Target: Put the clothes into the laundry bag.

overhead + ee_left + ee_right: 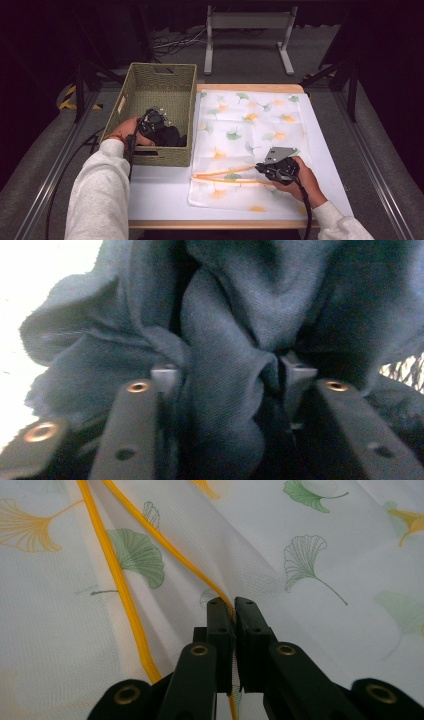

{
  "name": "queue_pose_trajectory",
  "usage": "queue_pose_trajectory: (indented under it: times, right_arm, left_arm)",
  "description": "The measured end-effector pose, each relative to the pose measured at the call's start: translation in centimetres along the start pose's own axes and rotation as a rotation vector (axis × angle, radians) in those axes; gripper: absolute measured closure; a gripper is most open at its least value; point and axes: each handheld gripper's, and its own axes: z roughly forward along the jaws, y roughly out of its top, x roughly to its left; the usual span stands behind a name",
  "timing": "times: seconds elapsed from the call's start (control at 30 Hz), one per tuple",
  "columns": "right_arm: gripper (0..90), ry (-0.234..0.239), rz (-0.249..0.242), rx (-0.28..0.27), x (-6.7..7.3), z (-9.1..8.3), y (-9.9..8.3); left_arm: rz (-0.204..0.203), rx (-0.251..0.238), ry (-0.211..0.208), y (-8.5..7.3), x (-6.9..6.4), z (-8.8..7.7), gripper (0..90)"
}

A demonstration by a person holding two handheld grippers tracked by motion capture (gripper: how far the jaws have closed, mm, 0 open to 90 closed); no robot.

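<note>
Left gripper [159,121] jaws pinching dark cloth [225,340] in basket [131,85], left of frame; right gripper [233,605] jaws pressed together on mesh bag's [320,510] zip edge [117,575] — thin pinch may slip, closing the opening

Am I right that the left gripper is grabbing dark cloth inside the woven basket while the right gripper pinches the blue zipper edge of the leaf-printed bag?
Nearly. The zipper edge is orange-yellow, not blue, as the right gripper view shows. The rest holds: the left gripper is grabbing dark cloth inside the woven basket, and the right gripper pinches that edge of the leaf-printed bag.
</note>
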Motion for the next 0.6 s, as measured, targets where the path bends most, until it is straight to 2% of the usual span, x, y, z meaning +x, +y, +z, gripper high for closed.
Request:
queue_pose_trajectory:
  times: [0.03,0.1,0.13,0.17,0.2,0.3,0.37,0.4,0.43,0.47,0.53,0.6]
  right_arm:
    - [86.7,-0.002,0.002,-0.001,0.0,0.0,0.0]
    - [86.8,-0.003,0.002,-0.003,0.0,0.0,0.0]
    - [86.9,-0.006,0.001,-0.005,0.0,0.0,0.0]
    - [86.9,-0.006,0.002,-0.007,-0.1,-0.1,0.0]
    - [86.9,-0.007,0.002,-0.01,-0.1,-0.1,0.0]
    - [87.0,-0.006,0.005,-0.017,-0.1,-0.2,0.0]
    - [87.0,-0.011,0.008,-0.02,-0.2,-0.3,0.0]
    - [87.1,-0.012,0.007,-0.023,-0.2,-0.3,0.0]
    - [87.1,-0.014,0.006,-0.025,-0.2,-0.3,0.0]
    - [87.2,-0.015,0.007,-0.029,-0.2,-0.4,-0.1]
    - [87.3,-0.018,0.011,-0.037,-0.2,-0.5,-0.1]
    - [87.3,-0.018,0.013,-0.038,-0.2,-0.5,-0.1]
  left_arm:
    - [0.003,0.002,0.072,0.0,0.0,-0.4,64.8]
    - [0.0,-0.006,0.161,0.0,0.1,-0.7,65.7]
    - [-0.012,-0.022,0.18,0.0,0.2,-0.9,66.1]
    - [-0.006,-0.04,0.188,0.1,0.3,-1.3,66.3]
    - [-0.011,-0.072,0.217,0.1,0.2,-1.6,66.6]
    - [-0.005,-0.12,0.246,0.3,0.1,-2.6,66.9]
    - [-0.011,-0.136,0.244,0.3,0.0,-2.9,66.9]
    - [-0.007,-0.14,0.26,0.3,-0.1,-3.1,66.9]
    - [-0.013,-0.156,0.276,0.2,-0.1,-3.3,67.0]
    - [-0.02,-0.171,0.266,0.1,-0.1,-3.6,66.9]
    - [-0.025,-0.185,0.29,-0.1,-0.3,-4.0,66.9]
    - [-0.036,-0.199,0.296,-0.2,-0.4,-4.3,66.9]
